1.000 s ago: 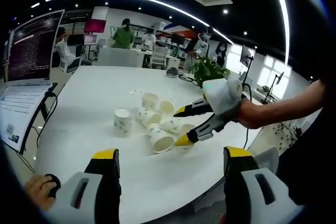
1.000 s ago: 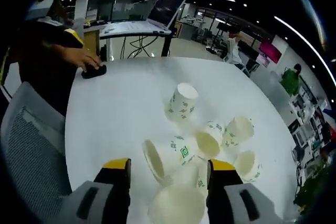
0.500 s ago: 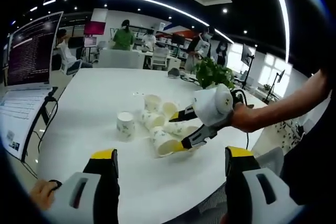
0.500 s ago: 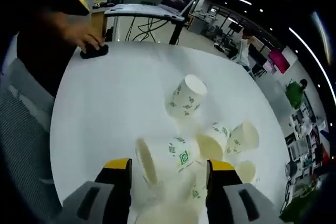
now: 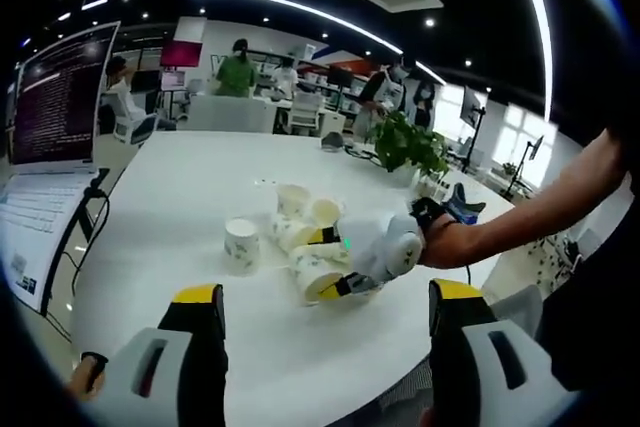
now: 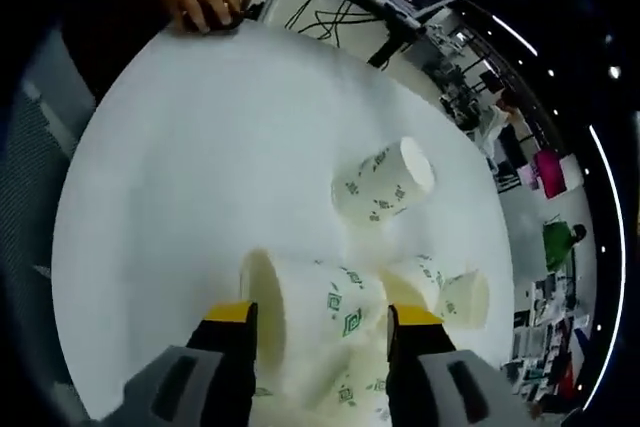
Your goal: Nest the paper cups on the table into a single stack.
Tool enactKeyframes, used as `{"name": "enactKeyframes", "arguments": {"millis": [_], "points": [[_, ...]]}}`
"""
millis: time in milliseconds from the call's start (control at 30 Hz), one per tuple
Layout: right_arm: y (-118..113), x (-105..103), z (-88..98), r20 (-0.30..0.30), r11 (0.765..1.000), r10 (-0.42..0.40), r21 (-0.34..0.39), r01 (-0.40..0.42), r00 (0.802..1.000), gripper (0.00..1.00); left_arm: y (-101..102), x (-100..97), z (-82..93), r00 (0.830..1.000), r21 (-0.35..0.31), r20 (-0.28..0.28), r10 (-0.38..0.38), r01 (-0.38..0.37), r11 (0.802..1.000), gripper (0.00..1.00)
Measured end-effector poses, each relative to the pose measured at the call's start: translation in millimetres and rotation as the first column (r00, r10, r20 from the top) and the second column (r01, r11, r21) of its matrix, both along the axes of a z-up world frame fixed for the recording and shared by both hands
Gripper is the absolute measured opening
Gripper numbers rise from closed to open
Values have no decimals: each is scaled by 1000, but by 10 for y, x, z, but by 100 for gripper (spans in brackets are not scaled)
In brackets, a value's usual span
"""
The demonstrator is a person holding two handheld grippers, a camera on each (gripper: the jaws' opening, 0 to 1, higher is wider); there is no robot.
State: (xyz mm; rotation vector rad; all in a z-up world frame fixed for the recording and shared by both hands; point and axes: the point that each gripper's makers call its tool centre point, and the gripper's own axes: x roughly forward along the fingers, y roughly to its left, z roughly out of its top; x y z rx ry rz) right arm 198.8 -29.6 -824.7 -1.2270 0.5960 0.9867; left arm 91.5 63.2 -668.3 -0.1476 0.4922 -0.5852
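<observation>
Right gripper (image 5: 335, 262) has been lowered since the earlier frame, down onto the cluster of paper cups (image 5: 300, 237) near the middle of the round white table (image 5: 170, 197); a tipped cup (image 5: 312, 275) at the near side of the cluster is now bracketed by its yellow-tipped jaws. In the right gripper view that tipped cup (image 6: 310, 312) is seen lying on its side between the two jaws, mouth toward the left jaw, jaws spread about a cup's width; whether the pads touch the cup cannot be told. One cup stands upside down (image 5: 240, 245), just apart from the cluster on the laptop side; it is also seen in the right gripper view (image 6: 385, 182). Other cups are lying tipped, touching one another. Left gripper (image 5: 325, 327) is held back over the near table edge, jaws wide, nothing between them. A laptop (image 5: 50, 137) is seen beyond the left edge of the table.
</observation>
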Motion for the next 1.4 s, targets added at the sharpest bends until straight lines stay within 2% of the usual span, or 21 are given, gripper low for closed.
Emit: {"name": "enactKeyframes", "arguments": {"millis": [100,267,367,600,767,967,1100,1167,1233,1400], "points": [[27,33,12,20,1000,21,-10,-20,1000,48,13,-15,-3,1000,2,-5,5,-5,1000,82],[35,80,-34,11,1000,23,-17,-22,1000,43,9,-29,-9,1000,5,-11,7,-7,1000,82],[28,115,1,37,999,27,-21,-26,999,37,-6,-42,4,1000,3,-15,5,-5,1000,81],[22,125,54,38,1000,16,-2,-16,999,30,-44,-36,27,1000,3,-16,0,0,1000,81],[31,115,70,22,1000,6,24,-7,1000,28,-81,-33,34,1000,-1,-18,-8,8,1000,80],[52,136,140,18,999,1,54,-2,1000,17,-101,-17,60,1000,-3,-12,-13,13,1000,79],[49,134,148,-12,997,-20,75,21,1000,16,-104,-19,68,1000,-1,-11,-18,18,1000,79],[51,134,170,-25,995,-35,94,37,999,11,-88,-6,55,1000,-4,-10,-16,16,1000,79],[55,129,181,-39,993,-41,109,45,998,1,-75,-1,43,1000,-3,-10,-16,16,1000,79],[18,105,179,-70,991,-48,125,56,996,0,-48,-20,36,1000,4,-11,-19,19,1000,78]]}}
